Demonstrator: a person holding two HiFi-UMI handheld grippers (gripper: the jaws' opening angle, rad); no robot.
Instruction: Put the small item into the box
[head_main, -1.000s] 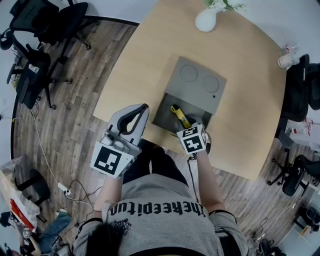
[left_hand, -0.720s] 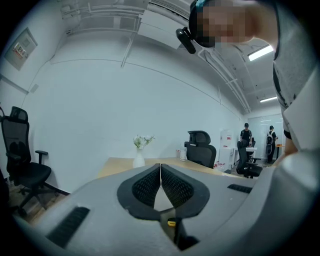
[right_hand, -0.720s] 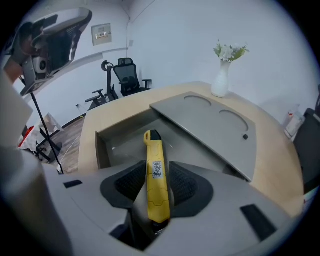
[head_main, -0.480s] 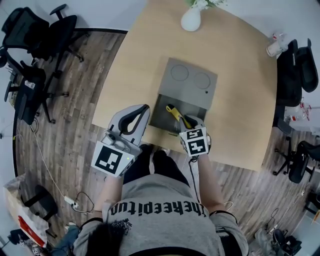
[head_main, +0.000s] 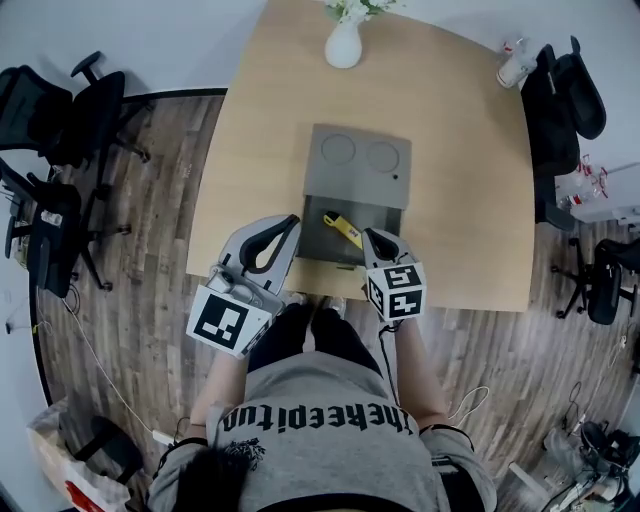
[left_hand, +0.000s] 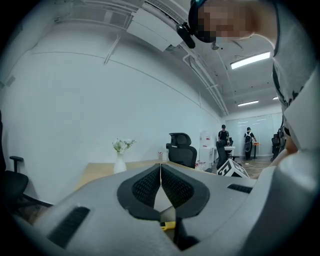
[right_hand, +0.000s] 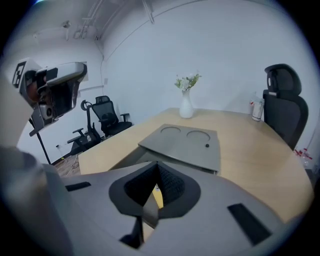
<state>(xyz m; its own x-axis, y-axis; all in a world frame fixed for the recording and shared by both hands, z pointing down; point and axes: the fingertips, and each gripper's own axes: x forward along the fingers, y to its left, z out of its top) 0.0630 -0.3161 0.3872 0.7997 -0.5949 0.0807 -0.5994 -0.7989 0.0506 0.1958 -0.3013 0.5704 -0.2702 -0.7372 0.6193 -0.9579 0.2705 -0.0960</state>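
Yellow item (head_main: 343, 229) (one) lies diagonally, far-left to near-right, in one box (head_main: 380, 212); left gripper (head_main: 292, 218) closed empty, right gripper (head_main: 372, 236) just closed, empty.

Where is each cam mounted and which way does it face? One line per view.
Head view: on the person's head, looking steeply down at the table and grey box; shows torso, left gripper, right gripper.
Left gripper view: rides the left gripper, faces level across the table; shows its shut fingers and the torso.
Right gripper view: rides the right gripper, tilted down at the box; shows its shut fingers.
Shared: all three show the vase.
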